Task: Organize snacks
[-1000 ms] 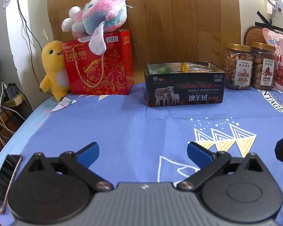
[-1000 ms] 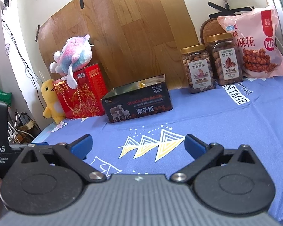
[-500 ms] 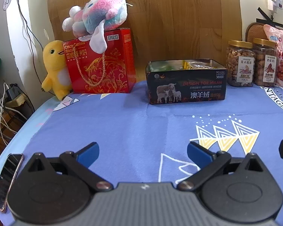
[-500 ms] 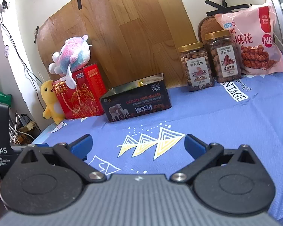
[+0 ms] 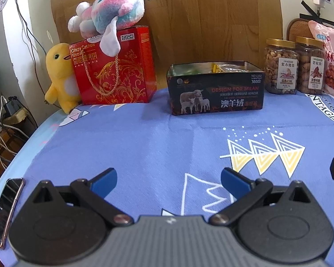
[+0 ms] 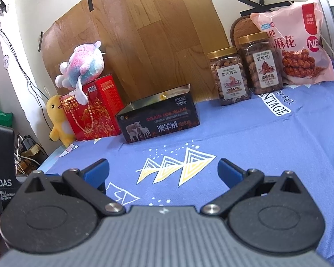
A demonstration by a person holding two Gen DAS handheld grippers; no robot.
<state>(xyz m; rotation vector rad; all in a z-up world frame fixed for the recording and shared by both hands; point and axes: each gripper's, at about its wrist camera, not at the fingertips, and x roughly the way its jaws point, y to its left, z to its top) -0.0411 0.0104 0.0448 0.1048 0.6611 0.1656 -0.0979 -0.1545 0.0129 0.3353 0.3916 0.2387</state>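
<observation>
**A:** Closest to you, your left gripper [image 5: 168,179] hovers over the blue tablecloth [image 5: 144,146] with its blue fingers spread wide and nothing between them. A phone [image 5: 5,209] lies flat at the cloth's left edge, just beside that gripper's body.

**B:** And your right gripper [image 6: 163,170]?

**A:** Same stance: jaws wide apart, empty, over the yellow triangle print [image 6: 176,169]. The grey housing marked "DAS" [image 6: 2,178] at the left edge of your right view looks like the other gripper's body, though I can't be sure from that sliver.

**B:** Where are the snacks?

**A:** Further back, the open black tin [image 5: 216,91] with the sheep picture sits mid-table, well apart from both grippers. You can see wrapped packets inside over its rim, but they're too small to name. To its right stand two gold-lidded nut jars [image 6: 230,75] touching each other, and a pink snack bag [image 6: 298,44] leans upright just beside the right jar.

**B:** And on the left?

**A:** A red biscuit box [image 5: 115,66] near the wooden panel [image 5: 200,17], a pink-and-blue plush [image 5: 109,11] lying on top of it, and a yellow duck plush [image 5: 60,75] touching its left side.
</observation>
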